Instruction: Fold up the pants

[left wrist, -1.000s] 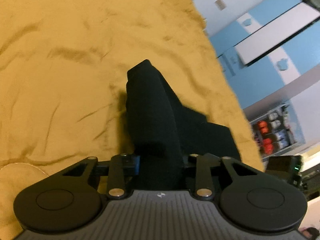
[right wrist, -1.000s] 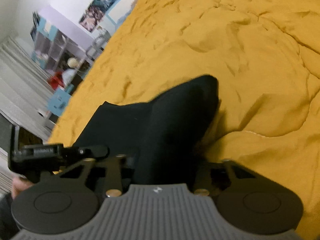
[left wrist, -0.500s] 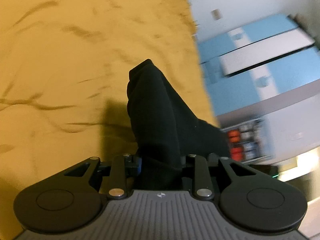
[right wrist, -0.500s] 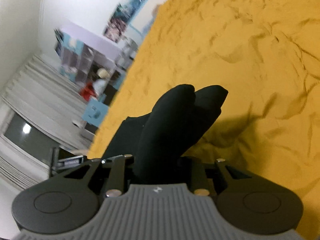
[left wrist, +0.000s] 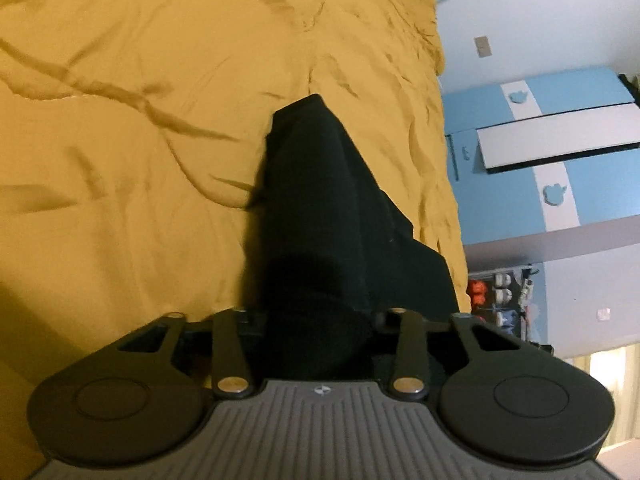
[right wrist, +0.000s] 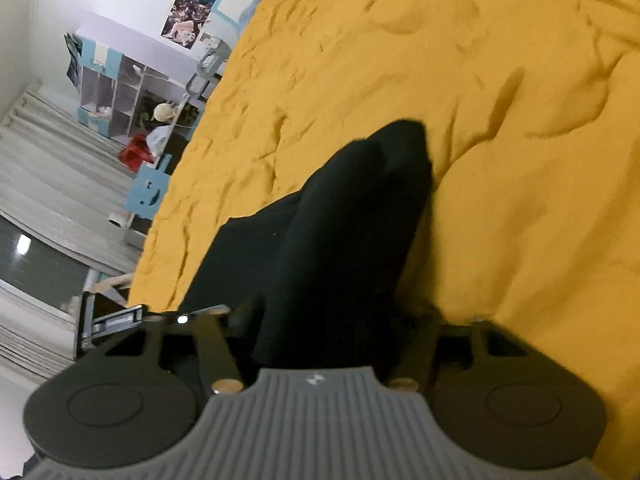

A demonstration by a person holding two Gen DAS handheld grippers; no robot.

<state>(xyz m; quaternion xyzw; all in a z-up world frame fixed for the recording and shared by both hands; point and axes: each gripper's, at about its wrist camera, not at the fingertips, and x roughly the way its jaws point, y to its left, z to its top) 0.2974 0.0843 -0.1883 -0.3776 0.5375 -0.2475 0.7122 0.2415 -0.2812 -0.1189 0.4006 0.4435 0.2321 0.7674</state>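
The black pants (left wrist: 316,208) hang in a bunched fold from my left gripper (left wrist: 318,320), which is shut on the cloth; the fingertips are hidden by it. In the right wrist view the same pants (right wrist: 352,220) hang from my right gripper (right wrist: 332,320), also shut on the cloth. Both hold the pants above the yellow bedspread (left wrist: 140,120). The lower part of the pants trails toward the bed's edge. The left gripper's body (right wrist: 116,320) shows at the left of the right wrist view.
The yellow bedspread (right wrist: 460,60) is wrinkled and fills most of both views. A blue and white wardrobe (left wrist: 560,140) stands past the bed's right edge. Shelves (right wrist: 116,92), a blue chair (right wrist: 148,196) and curtains stand past the other edge.
Both grippers, still shut on the pants, have tilted and swung over the bed. The pants hang lower toward the bedspread than half a second ago.
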